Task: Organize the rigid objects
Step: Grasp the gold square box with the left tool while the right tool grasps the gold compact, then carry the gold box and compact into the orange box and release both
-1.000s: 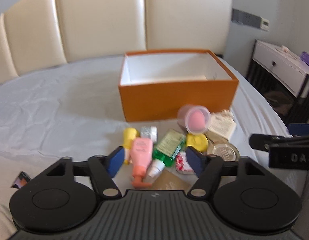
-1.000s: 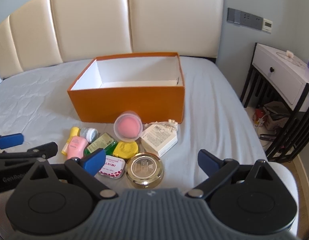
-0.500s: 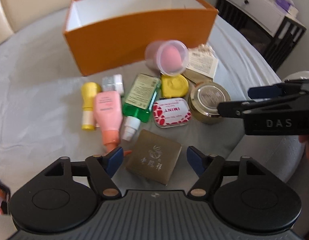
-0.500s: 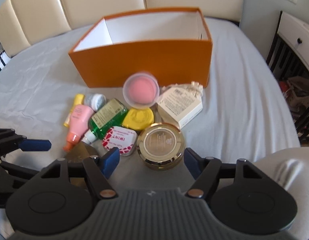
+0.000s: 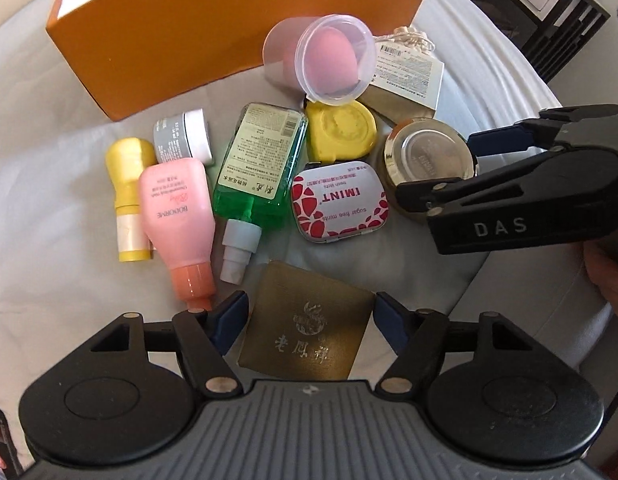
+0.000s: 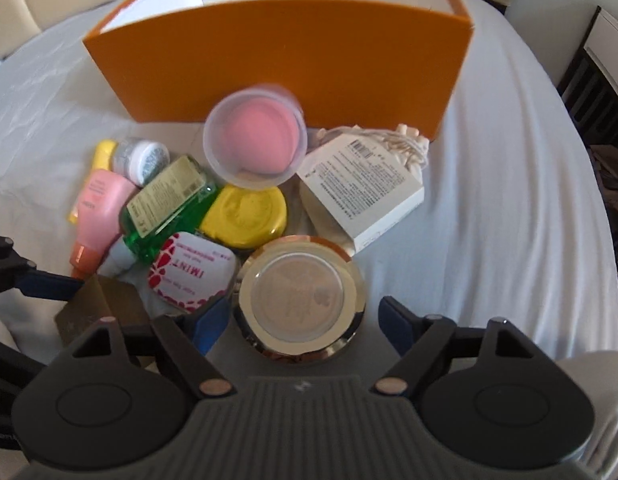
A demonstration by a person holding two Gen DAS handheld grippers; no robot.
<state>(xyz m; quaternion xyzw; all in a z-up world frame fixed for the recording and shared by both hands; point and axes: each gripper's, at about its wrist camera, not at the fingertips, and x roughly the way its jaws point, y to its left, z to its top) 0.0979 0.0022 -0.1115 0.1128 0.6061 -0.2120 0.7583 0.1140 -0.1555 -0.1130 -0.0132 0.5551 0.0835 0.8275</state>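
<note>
Left wrist view: the left gripper is spread wide and grips nothing. The flat bronze box lies between its two blue pads, one pad at each side edge, with no firm contact visible on either side. To do this grasp well, keep the box centred, bring the pads level with its side walls instead of above its lid, then close evenly so that it does not pivot. The pink bottle lies just beside the left pad, its orange cap close to the pad tip; avoid catching it. The mint tin, the green bottle and the yellow case lie further out, and the orange box stands beyond the whole cluster as the likely destination.

Right wrist view: the right gripper is likewise released and empty. The round gold jar sits between its fingers, nearer the left pad, with a clear gap on the right. Shift slightly so the jar is centred, then close across its full width below the lid rim; a round, glossy wall is judged liable to slip under an off-centre pinch. The mint tin touches or nearly touches the jar on the left, so that finger has little room. The white carton lies behind the jar
</note>
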